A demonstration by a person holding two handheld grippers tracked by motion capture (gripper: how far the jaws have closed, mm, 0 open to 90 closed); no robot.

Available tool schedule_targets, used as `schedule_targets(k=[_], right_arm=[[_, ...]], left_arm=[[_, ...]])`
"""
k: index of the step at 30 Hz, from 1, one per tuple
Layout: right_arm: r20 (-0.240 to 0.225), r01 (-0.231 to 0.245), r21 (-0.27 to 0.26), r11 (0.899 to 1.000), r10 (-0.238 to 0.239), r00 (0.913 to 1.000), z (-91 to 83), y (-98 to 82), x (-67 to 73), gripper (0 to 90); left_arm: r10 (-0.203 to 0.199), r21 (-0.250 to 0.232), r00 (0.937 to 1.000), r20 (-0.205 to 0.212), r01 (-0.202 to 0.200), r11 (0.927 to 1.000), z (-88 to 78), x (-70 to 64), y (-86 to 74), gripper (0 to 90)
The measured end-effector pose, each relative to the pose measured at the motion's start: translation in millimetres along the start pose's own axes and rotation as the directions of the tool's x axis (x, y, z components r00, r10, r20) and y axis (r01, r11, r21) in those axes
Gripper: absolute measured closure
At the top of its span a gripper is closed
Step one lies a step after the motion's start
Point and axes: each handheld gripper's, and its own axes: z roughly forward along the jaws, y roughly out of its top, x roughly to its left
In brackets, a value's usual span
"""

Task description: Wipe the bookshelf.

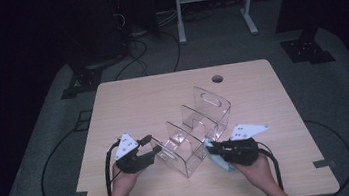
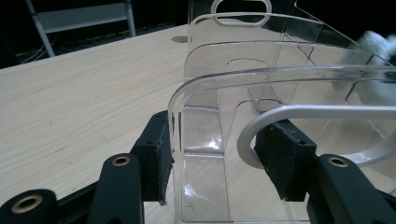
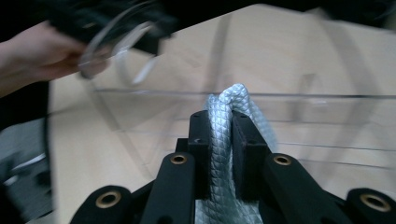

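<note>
On the pale wooden bench [image 1: 133, 103], the left tool [image 1: 154, 148] pinches the near end wall of the clear acrylic divider rack [image 1: 194, 131] to steady it. The right tool [image 1: 211, 148] is clamped on a folded pale grey waffle-textured cloth [image 3: 229, 135] pressed against the rack's right side. This looks like wiping in hand; next the cloth should sweep along the panel while the left grip keeps the rack from sliding.

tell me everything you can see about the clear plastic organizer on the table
The clear organizer looks like glossy transparent acrylic: several upright dividers with rounded top corners, some with slot-shaped handle cutouts, on a shared base. It stands upright on the wooden table, angled diagonally. The left gripper clamps its near end panel; the right gripper presses a grey textured cloth against its side.
</note>
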Motion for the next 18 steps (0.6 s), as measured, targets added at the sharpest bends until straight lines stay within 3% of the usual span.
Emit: schedule_targets(k=[2, 3, 5, 7, 11, 14, 18], right_arm=[[0.07, -0.038, -0.033, 0.999, 0.041, 0.9967, -9.2, 1.6, -20.4, 79.2], [0.07, -0.038, -0.033, 0.999, 0.041, 0.9967, -9.2, 1.6, -20.4, 79.2], [0.115, -0.071, -0.052, 0.996, 0.076, 0.9905, -13.1, 1.2, -36.3, 79.1], [0.111, -0.079, -0.057, 0.995, 0.085, 0.9902, -12.1, -0.4, -37.8, 79.2], [0.104, -0.026, -0.032, 0.999, 0.029, 0.9942, -7.8, -1.4, -29.6, 79.1], [0.135, -0.056, -0.035, 0.998, 0.06, 0.989, -11.4, 0.3, -38.9, 79.1], [0.125, -0.089, -0.048, 0.995, 0.095, 0.9876, -11.0, -2.2, -44.9, 79.1]], left_arm=[[0.001, -0.001, 1.0, 0.001, -0.001, 1.0, 0.7, -0.3, 0.1, 46.8], [0.001, -0.001, 1.0, 0.0, -0.001, 1.0, 1.1, -0.6, 0.3, 46.8], [-0.004, -0.005, 1.0, -0.002, 0.004, 1.0, 2.1, -1.9, 0.3, 46.8], [-0.004, -0.007, 1.0, 0.0, 0.004, 1.0, 2.9, -2.3, 0.5, 46.8], [-0.004, -0.007, 1.0, 0.0, 0.004, 1.0, 2.8, -2.2, 0.4, 46.8], [-0.003, -0.004, 1.0, -0.002, 0.003, 1.0, 2.5, -2.4, 0.5, 46.8], [-0.003, -0.006, 1.0, -0.001, 0.003, 1.0, 3.0, -2.8, 0.6, 46.8]])
